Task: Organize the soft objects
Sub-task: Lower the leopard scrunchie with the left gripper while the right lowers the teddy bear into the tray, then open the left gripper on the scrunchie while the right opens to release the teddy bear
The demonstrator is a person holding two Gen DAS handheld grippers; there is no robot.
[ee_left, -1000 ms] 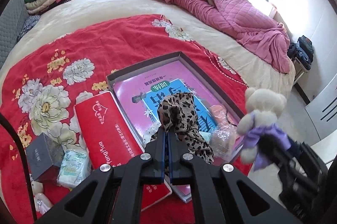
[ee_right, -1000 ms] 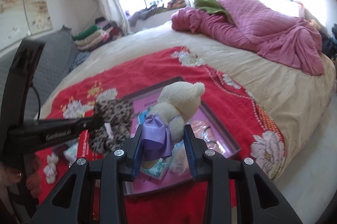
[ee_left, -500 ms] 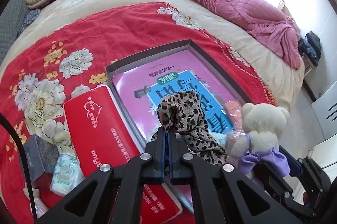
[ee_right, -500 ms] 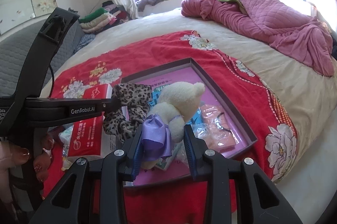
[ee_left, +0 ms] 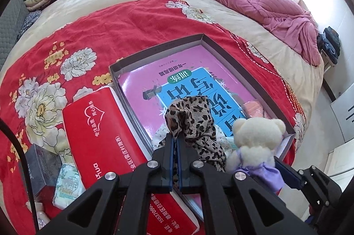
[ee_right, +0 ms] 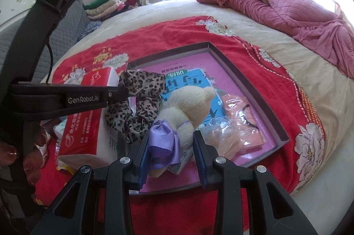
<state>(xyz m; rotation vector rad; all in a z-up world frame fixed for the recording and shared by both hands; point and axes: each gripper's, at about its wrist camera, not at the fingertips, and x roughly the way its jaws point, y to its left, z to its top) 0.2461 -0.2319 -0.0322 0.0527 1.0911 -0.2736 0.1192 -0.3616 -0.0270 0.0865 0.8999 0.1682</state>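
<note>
Both hands have come down toward the bed since the earlier frames, so the grey tray (ee_left: pixel 223 51) now fills more of each view and the two soft things hang just above its near end.

Judged from how they hang, the leopard-print scrunchie (ee_left: pixel 194 122) could land on the tray's near wall, or slide out between tray and red tissue pack (ee_left: pixel 99 135), because it is pinched only by a fold at its edge and dangles loosely. The cream teddy bear (ee_right: pixel 185 109) is gripped low, around its purple bow and body, with its head leaning forward; on release it may topple onto the crinkled plastic packet (ee_right: pixel 239 124) and roll against the rim rather than settle flat on the pink book (ee_left: pixel 177 80).

The left tongs (ee_left: pixel 176 142) are pressed nearly together, with only thin scrunchie fabric between the blue pads. The right tongs (ee_right: pixel 171 146) stand partly apart, clamped on the bear's body.
</note>
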